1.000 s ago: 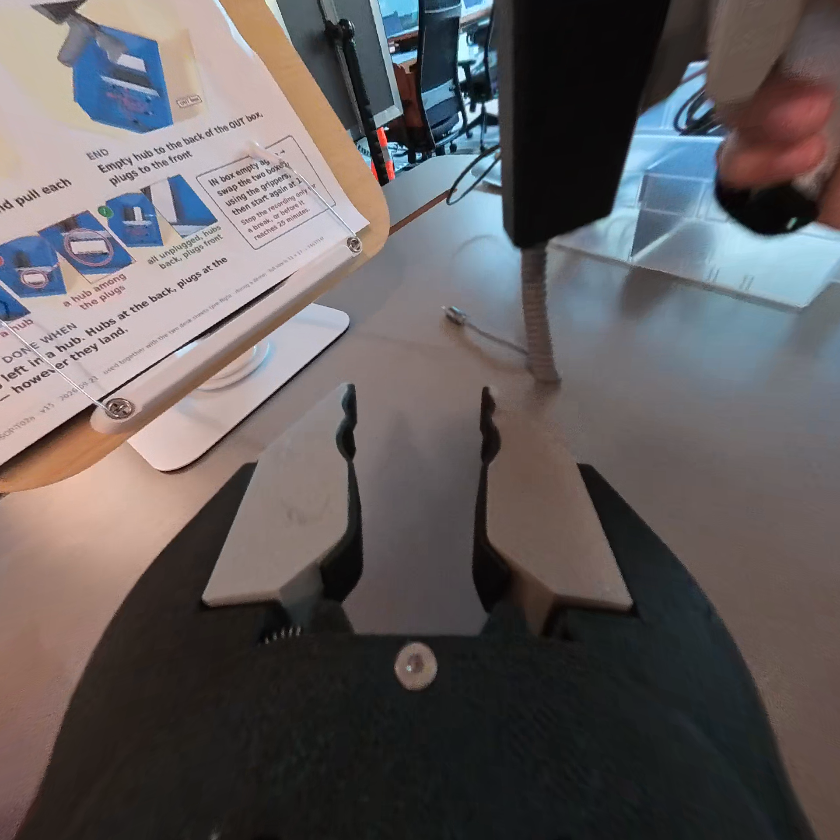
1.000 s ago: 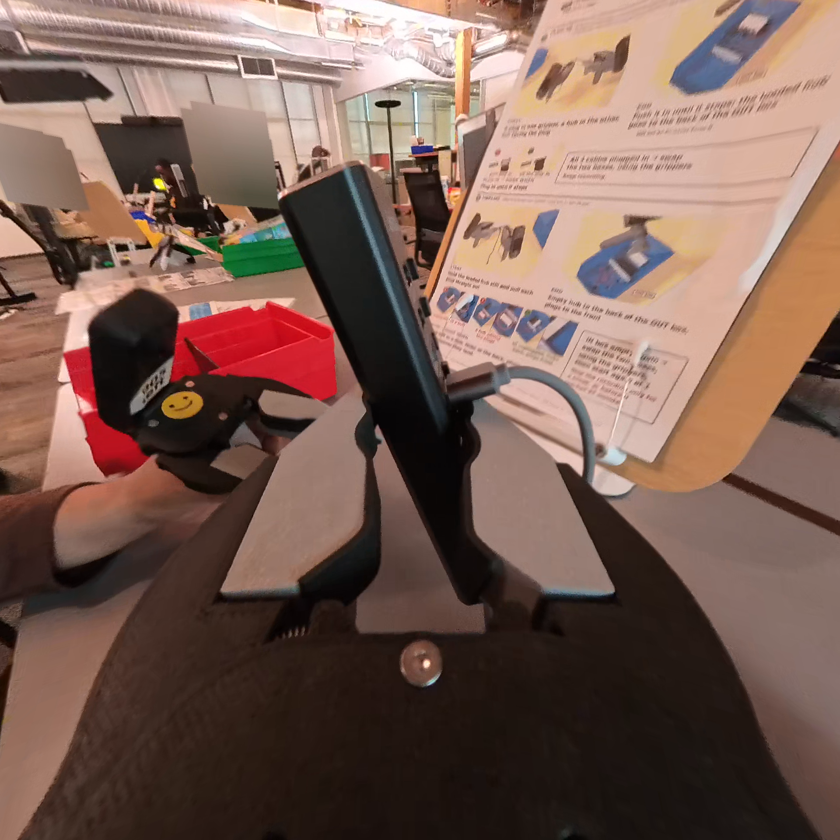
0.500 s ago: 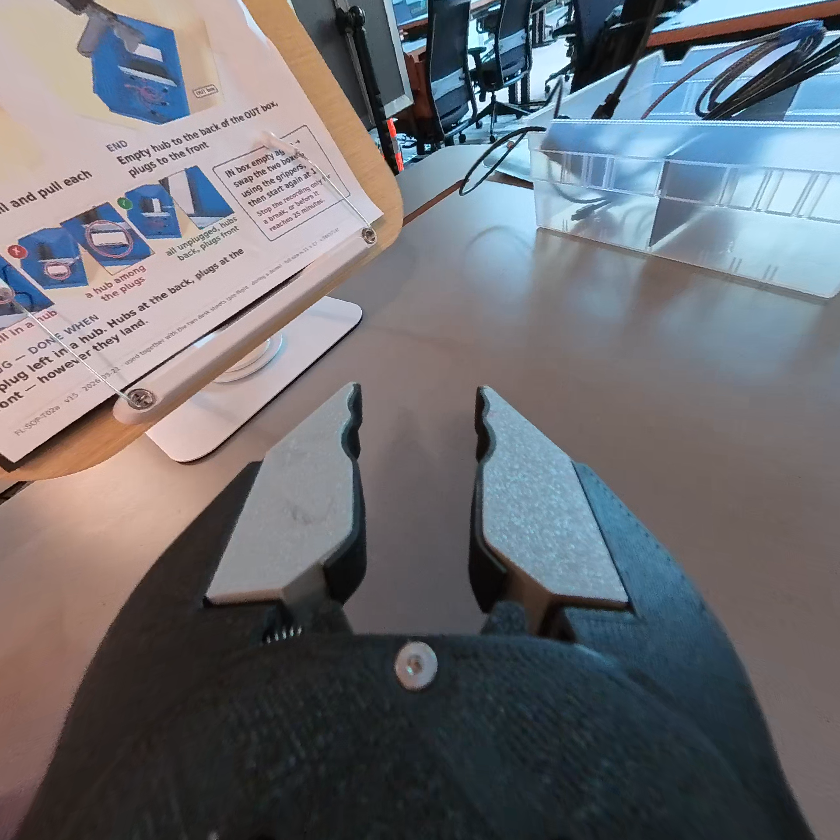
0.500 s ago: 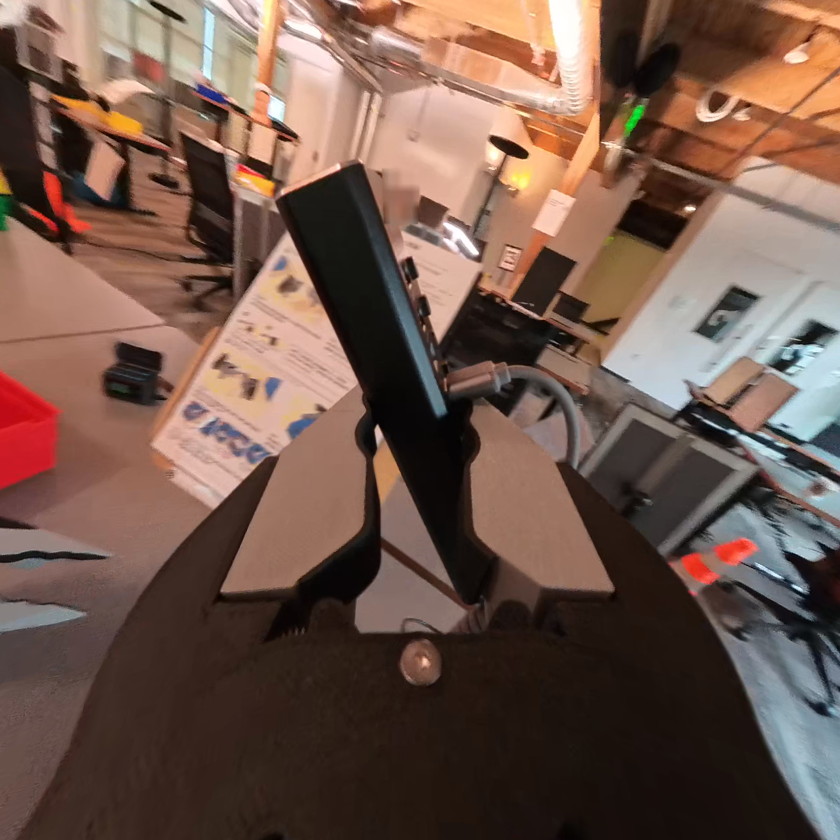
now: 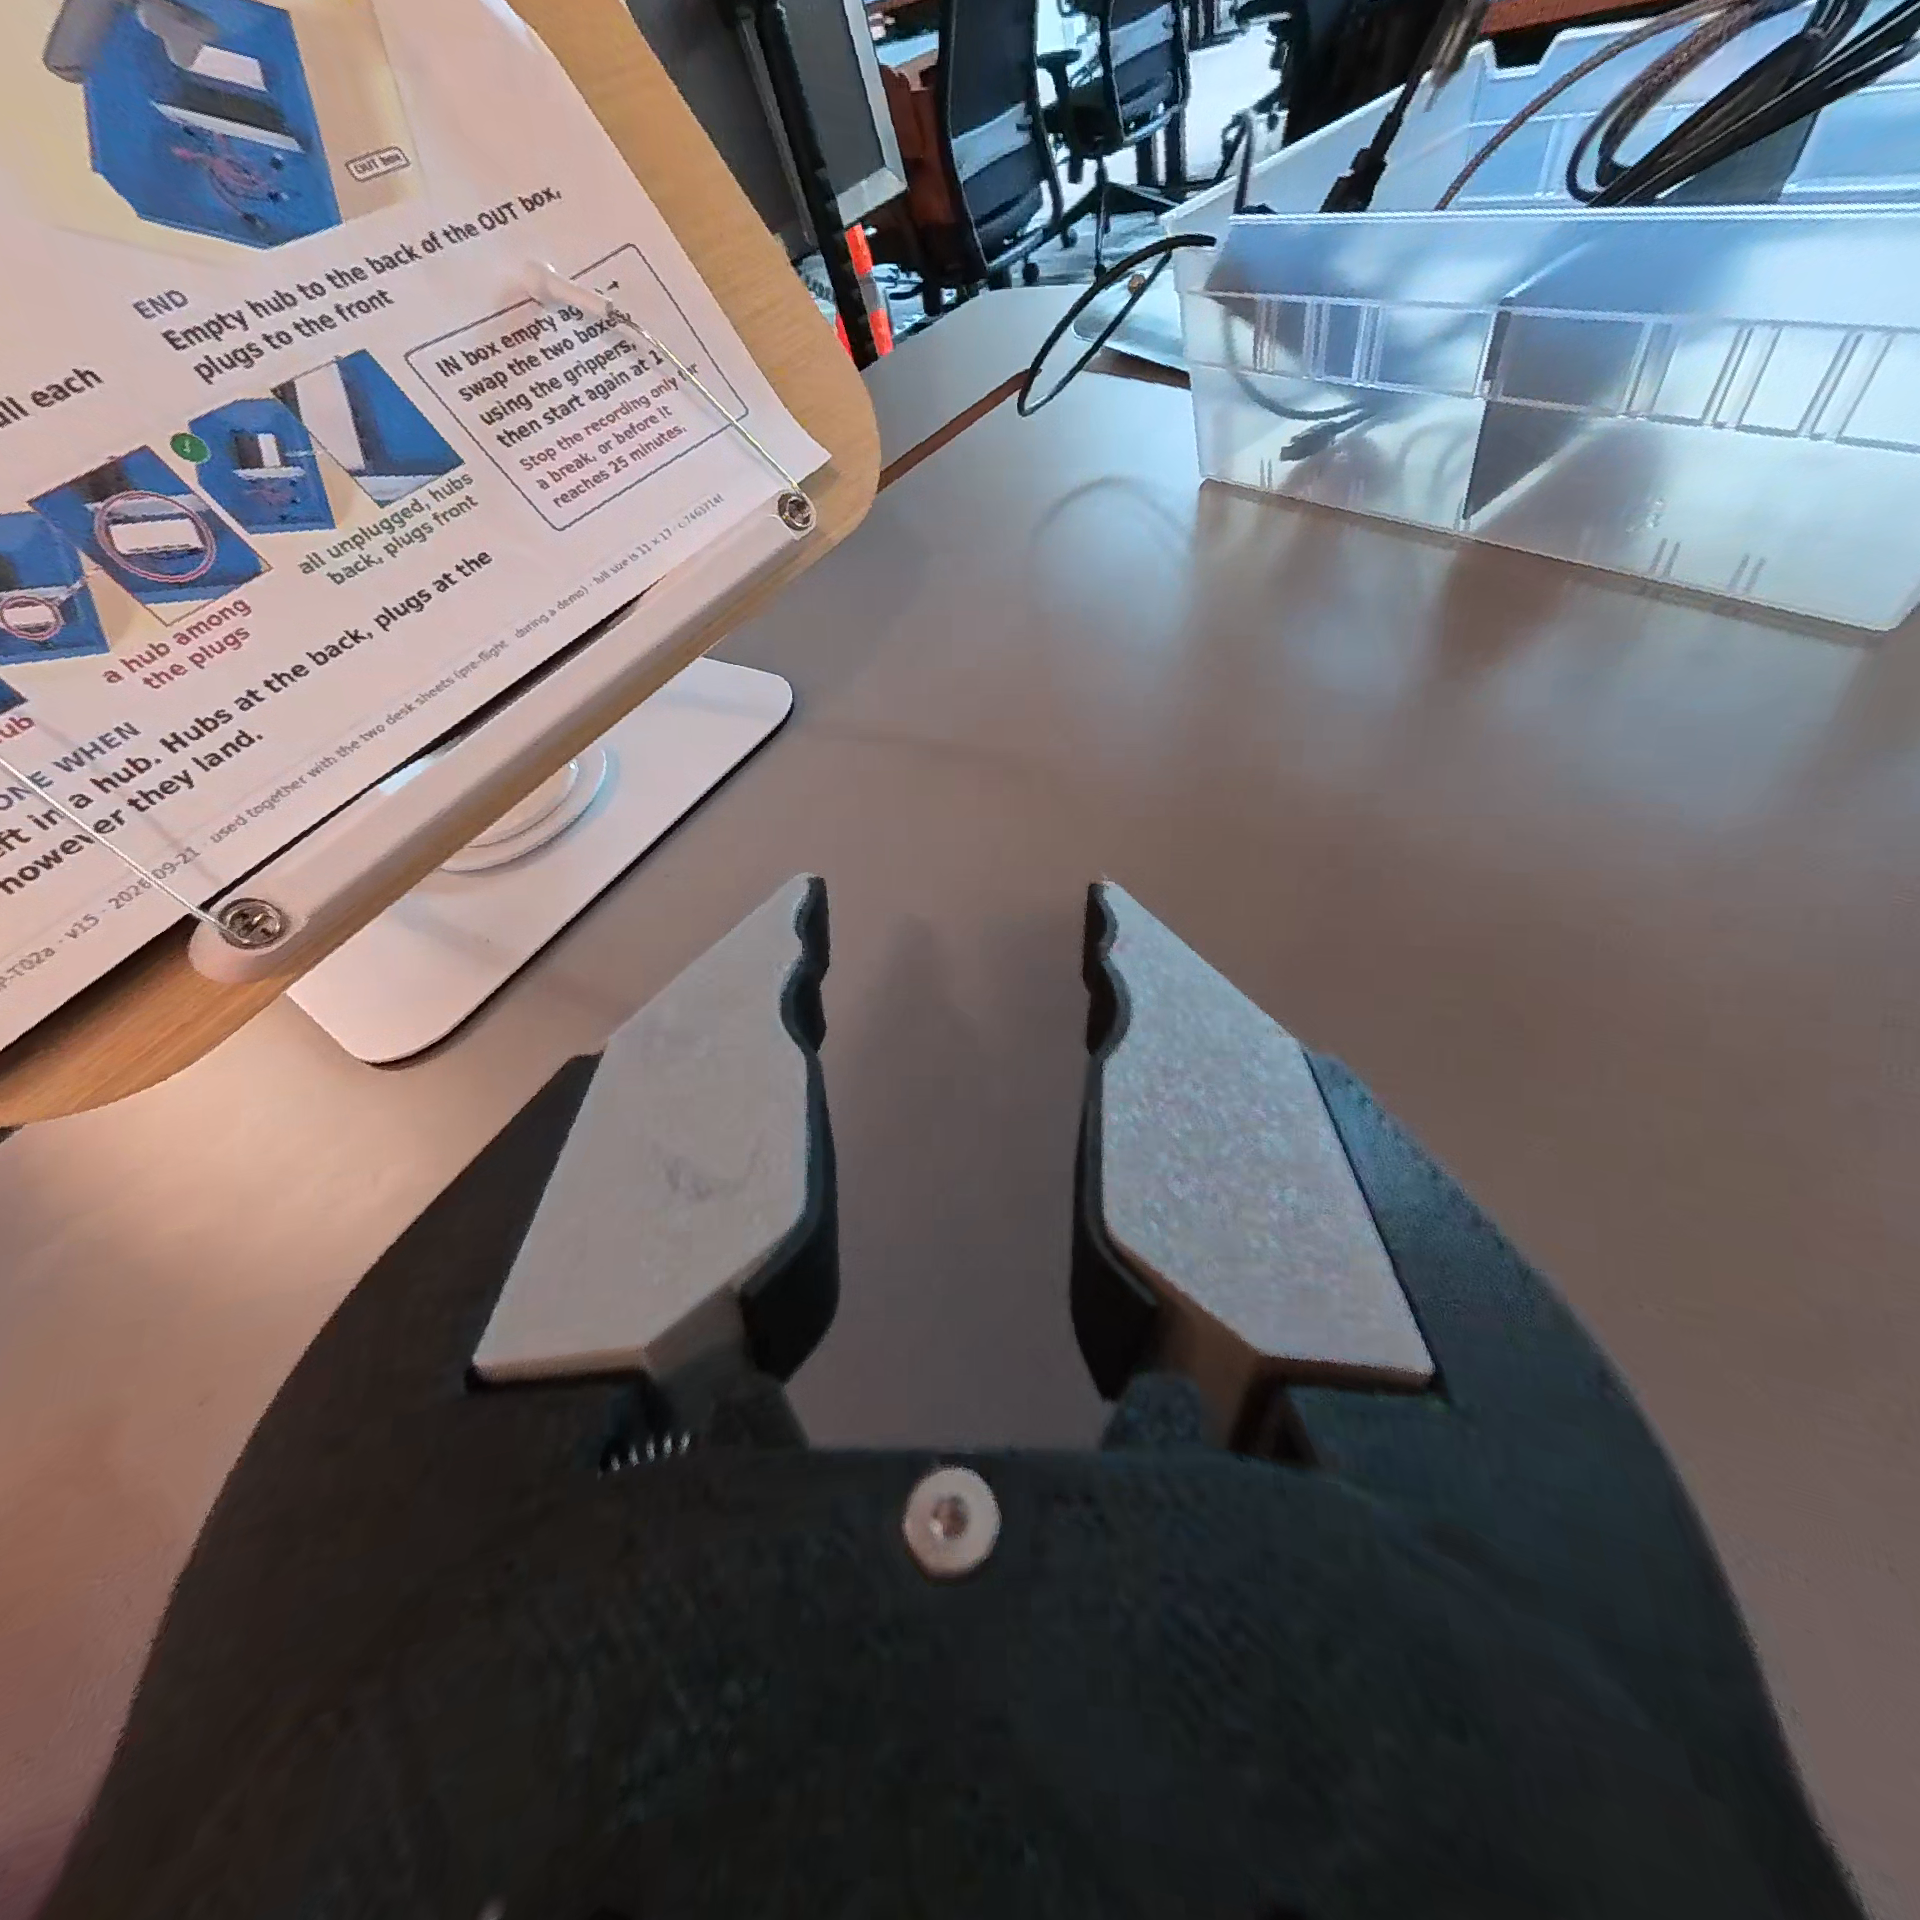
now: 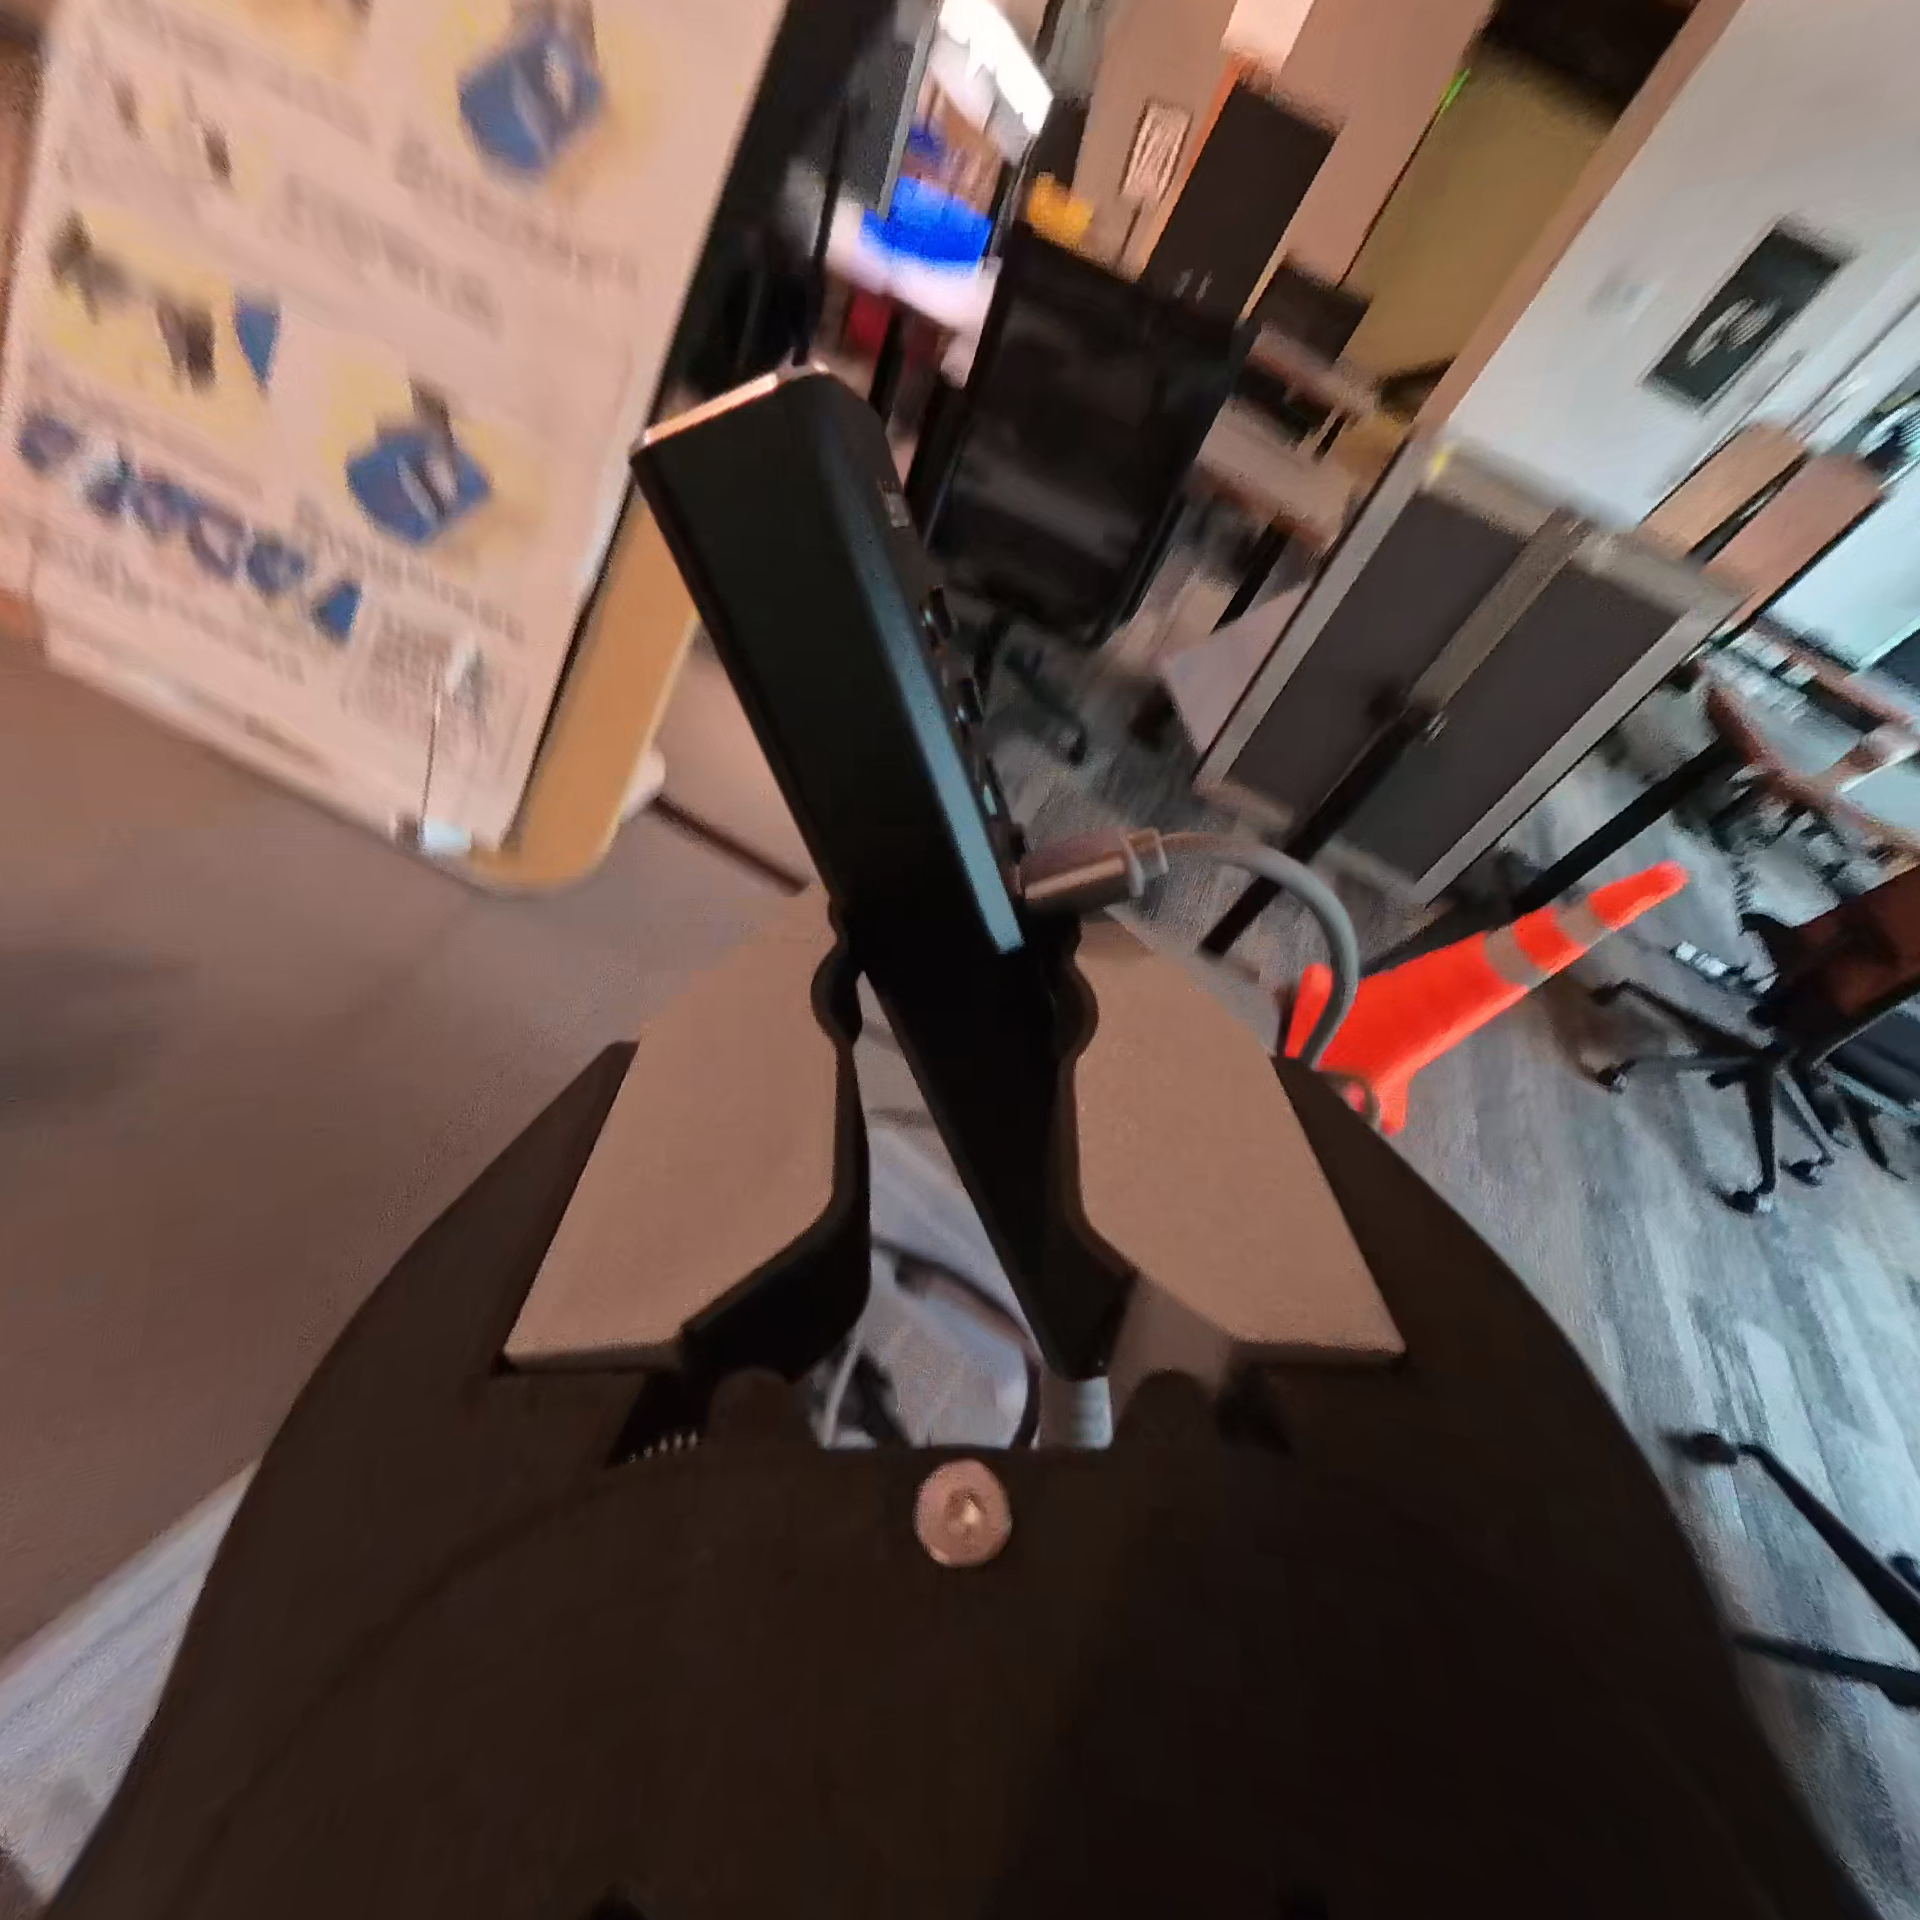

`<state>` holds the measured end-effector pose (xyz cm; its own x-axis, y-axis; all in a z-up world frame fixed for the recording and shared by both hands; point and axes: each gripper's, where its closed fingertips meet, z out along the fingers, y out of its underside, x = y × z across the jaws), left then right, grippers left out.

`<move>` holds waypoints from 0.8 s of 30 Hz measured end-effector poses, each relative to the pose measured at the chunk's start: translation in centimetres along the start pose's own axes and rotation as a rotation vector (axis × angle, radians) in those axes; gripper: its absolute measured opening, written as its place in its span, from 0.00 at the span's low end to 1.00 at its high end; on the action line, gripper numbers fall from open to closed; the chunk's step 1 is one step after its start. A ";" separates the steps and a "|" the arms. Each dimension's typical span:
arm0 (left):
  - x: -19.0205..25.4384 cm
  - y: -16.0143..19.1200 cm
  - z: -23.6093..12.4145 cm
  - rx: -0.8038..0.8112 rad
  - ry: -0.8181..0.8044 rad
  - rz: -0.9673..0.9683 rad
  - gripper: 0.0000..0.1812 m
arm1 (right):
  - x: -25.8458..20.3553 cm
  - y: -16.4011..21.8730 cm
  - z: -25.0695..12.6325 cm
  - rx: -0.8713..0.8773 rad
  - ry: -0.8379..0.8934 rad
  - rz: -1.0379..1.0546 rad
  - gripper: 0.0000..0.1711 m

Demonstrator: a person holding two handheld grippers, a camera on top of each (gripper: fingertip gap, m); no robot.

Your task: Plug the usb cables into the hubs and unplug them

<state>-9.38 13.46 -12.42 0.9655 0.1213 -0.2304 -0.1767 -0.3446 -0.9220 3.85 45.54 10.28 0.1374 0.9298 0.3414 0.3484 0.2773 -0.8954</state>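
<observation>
Right gripper (image 6: 956,997) has swung the hub (image 6: 831,665) away from the instruction board (image 6: 301,416), now left of it; view blurred. Fingers clamped on the hub, grey cable (image 6: 1101,878) plugged in: unplugging remains. Left gripper (image 5: 956,935) empty, fingers apart, over the counter (image 5: 1299,831) right of the board.

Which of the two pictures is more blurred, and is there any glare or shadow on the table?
Right wrist view: strong motion blur on the instruction board and the room, while the hub between the fingers is fairly sharp. Left wrist view: sharp; soft glare on the table below the clear bin, with faint shadows ahead of the open fingers; edges bend from the wide lens.
</observation>
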 end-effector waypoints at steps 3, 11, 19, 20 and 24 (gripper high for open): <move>0.1 0.1 0.1 -0.005 -0.002 0.012 0.26 | -1.0 7.3 1.4 -0.231 -0.055 -0.088 0.18; 0.7 0.7 0.5 -0.036 0.017 0.025 0.26 | -4.8 23.9 1.7 -1.029 -0.231 -0.454 0.19; 0.9 1.3 0.8 -0.064 0.031 0.027 0.27 | -5.2 23.3 5.0 -1.091 -0.198 -0.515 0.21; 0.9 1.4 0.9 -0.069 0.034 0.023 0.27 | -5.4 21.6 5.3 -1.022 -0.192 -0.496 0.23; 0.8 1.4 0.9 -0.077 0.020 0.027 0.27 | -5.6 13.6 4.6 -0.667 -0.091 -0.352 0.43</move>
<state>-9.02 13.88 -14.14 0.9643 0.0925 -0.2483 -0.1886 -0.4186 -0.8884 3.54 45.24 -5.11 -0.1526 0.8377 0.5244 0.8486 0.3831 -0.3650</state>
